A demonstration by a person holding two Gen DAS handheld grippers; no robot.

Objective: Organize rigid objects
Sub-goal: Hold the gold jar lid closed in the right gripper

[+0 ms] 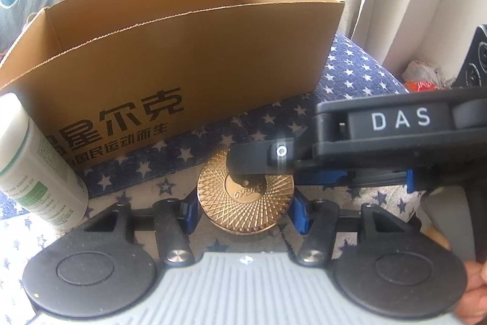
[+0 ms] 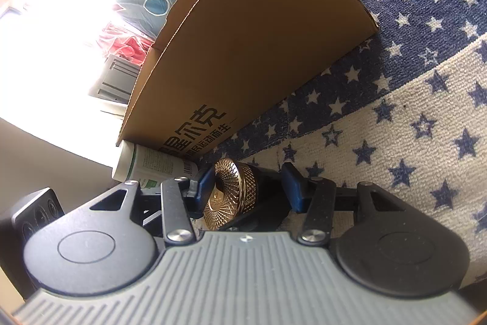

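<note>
Between blue pads, gold-capped jar [image 1: 245, 199] upright

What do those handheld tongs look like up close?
Each pair of tongs, left and right, has a ribbed grey body, two round black discs, black linkage bars with silver screws, and blue finger pads. Seen from the left camera, the right one's black housing carries white letters "DAS".

Gold lid [image 1: 245, 197] on the cloth [image 1: 359, 72] before the box [image 1: 182, 57], bottle [image 1: 39, 172] at its left (against the box front).
</note>
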